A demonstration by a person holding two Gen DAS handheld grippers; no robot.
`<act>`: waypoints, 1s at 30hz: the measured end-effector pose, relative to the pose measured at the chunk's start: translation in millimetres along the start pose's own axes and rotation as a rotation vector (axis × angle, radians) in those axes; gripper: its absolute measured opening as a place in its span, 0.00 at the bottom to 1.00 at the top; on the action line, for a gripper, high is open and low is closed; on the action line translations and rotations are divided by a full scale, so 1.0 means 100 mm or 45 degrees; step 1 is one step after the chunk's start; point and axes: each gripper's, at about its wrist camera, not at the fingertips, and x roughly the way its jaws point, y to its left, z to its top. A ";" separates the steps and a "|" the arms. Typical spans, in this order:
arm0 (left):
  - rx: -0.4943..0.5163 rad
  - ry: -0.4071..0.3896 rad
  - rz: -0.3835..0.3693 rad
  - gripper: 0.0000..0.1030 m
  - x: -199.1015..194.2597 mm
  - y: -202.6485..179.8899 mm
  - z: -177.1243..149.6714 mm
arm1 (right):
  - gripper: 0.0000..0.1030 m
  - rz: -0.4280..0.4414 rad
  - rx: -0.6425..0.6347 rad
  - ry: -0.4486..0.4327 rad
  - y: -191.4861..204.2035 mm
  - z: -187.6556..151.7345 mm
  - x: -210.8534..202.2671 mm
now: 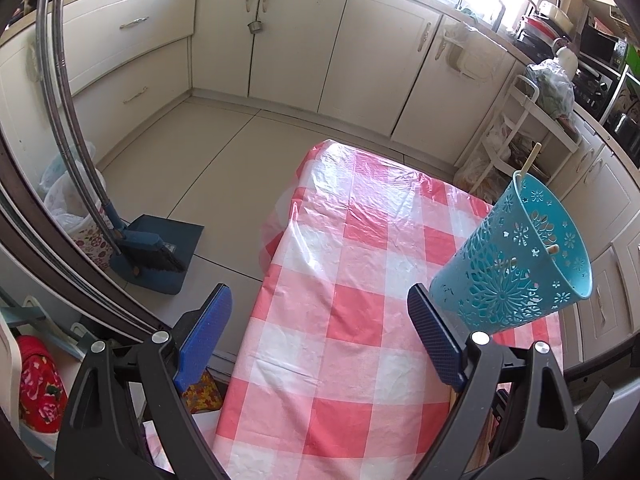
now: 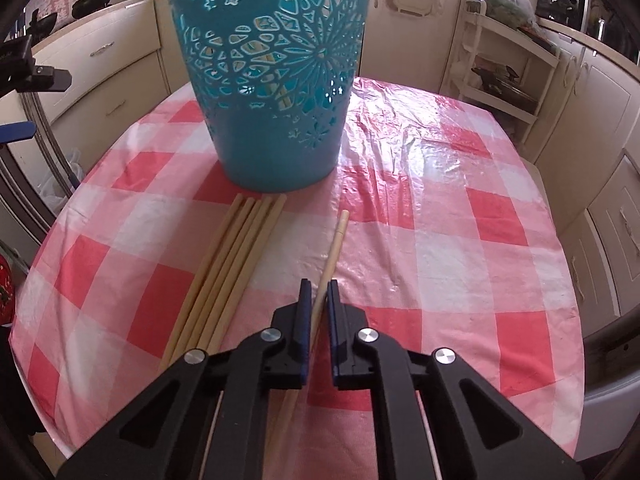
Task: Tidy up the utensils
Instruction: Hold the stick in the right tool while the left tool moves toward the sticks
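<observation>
A teal perforated plastic holder (image 2: pixel 276 80) stands upright on the red-and-white checked tablecloth (image 2: pixel 460 240); pale chopsticks show through its holes. It also shows in the left wrist view (image 1: pixel 516 256), with a chopstick (image 1: pixel 530 160) sticking out above its rim. Several wooden chopsticks (image 2: pixel 228 264) lie side by side in front of the holder. My right gripper (image 2: pixel 319 292) is shut on a single chopstick (image 2: pixel 334 248) that points toward the holder. My left gripper (image 1: pixel 320 312) is wide open and empty, left of the holder.
Cream kitchen cabinets (image 1: pixel 296 40) run along the far walls. A blue dustpan and brush (image 1: pixel 156 252) stand on the tiled floor at left. A white rack (image 2: pixel 504 64) with bags stands behind the table's right side.
</observation>
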 end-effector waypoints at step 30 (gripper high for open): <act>0.035 0.032 0.000 0.83 0.07 -0.08 -0.03 | 0.08 0.069 0.035 -0.011 -0.09 -0.04 -0.03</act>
